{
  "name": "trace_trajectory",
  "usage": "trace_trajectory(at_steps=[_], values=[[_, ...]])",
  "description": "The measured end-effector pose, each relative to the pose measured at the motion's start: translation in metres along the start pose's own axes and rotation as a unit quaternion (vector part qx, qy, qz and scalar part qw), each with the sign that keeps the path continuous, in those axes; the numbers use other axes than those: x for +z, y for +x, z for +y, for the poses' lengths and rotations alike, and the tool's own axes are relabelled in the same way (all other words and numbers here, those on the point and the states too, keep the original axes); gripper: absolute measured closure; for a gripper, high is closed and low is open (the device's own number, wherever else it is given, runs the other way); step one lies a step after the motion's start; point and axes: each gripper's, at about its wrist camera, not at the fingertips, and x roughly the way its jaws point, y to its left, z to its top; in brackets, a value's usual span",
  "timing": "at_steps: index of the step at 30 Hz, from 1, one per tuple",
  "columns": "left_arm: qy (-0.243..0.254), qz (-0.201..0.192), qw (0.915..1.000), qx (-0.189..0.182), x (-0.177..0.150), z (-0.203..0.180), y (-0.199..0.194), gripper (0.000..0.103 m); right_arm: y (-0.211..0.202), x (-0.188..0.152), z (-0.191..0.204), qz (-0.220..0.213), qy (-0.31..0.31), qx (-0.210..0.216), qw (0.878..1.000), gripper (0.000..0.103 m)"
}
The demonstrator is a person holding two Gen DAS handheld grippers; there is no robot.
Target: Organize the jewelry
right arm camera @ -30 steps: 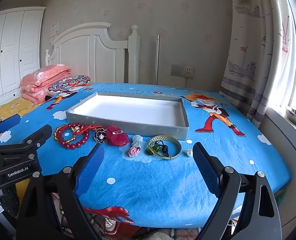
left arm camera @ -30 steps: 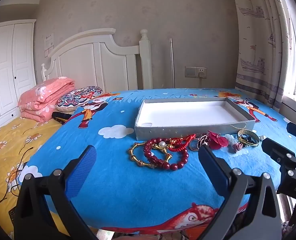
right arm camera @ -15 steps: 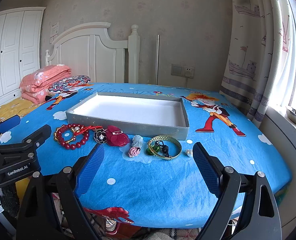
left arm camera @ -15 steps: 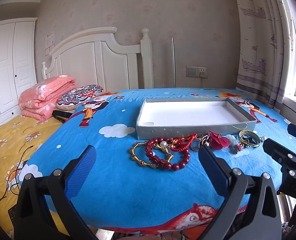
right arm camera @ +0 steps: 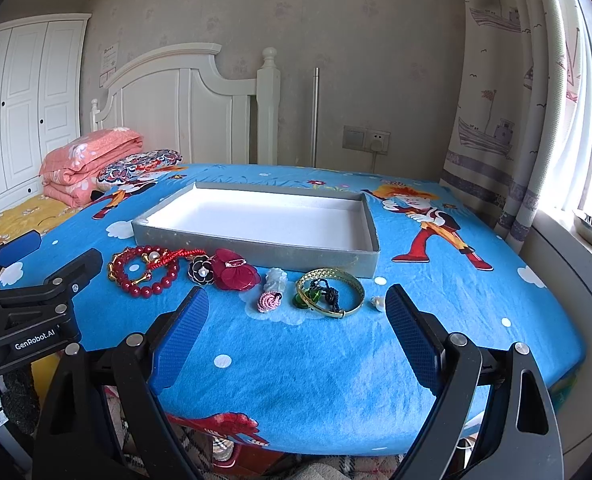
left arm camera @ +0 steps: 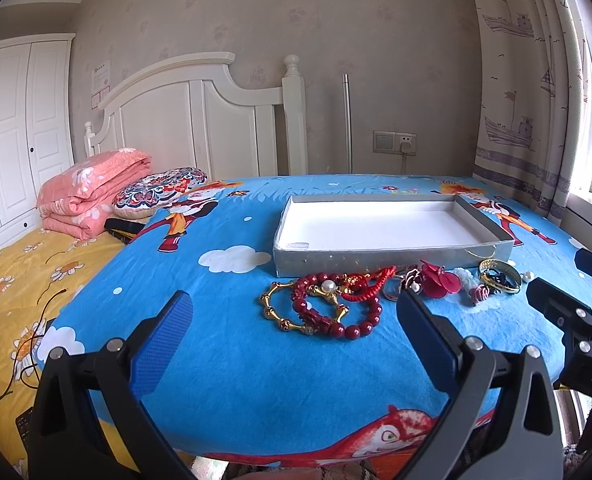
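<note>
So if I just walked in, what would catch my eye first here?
Probably the bright blue cartoon bedsheet, with a shallow grey tray, white inside and holding nothing, lying on it. Along the tray's near side is a row of jewelry: a red bead bracelet, a red flower brooch and a gold bangle.

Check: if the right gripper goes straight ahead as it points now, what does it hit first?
Probably the gold bangle with the dark green cord, lying on the blue cloth between the open right gripper fingers. Behind it, the grey tray. Depth is uncertain.
</note>
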Motion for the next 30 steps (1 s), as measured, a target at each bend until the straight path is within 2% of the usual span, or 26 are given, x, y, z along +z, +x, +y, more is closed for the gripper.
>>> trace_trajectory(at_steps=[30], values=[[-0.004,0.004,1.0,0.0,-0.0036,0.0019,0.0031,0.004,0.0007,-0.0001,-0.0001,0.003,0.002,0.001,1.0,0.018]])
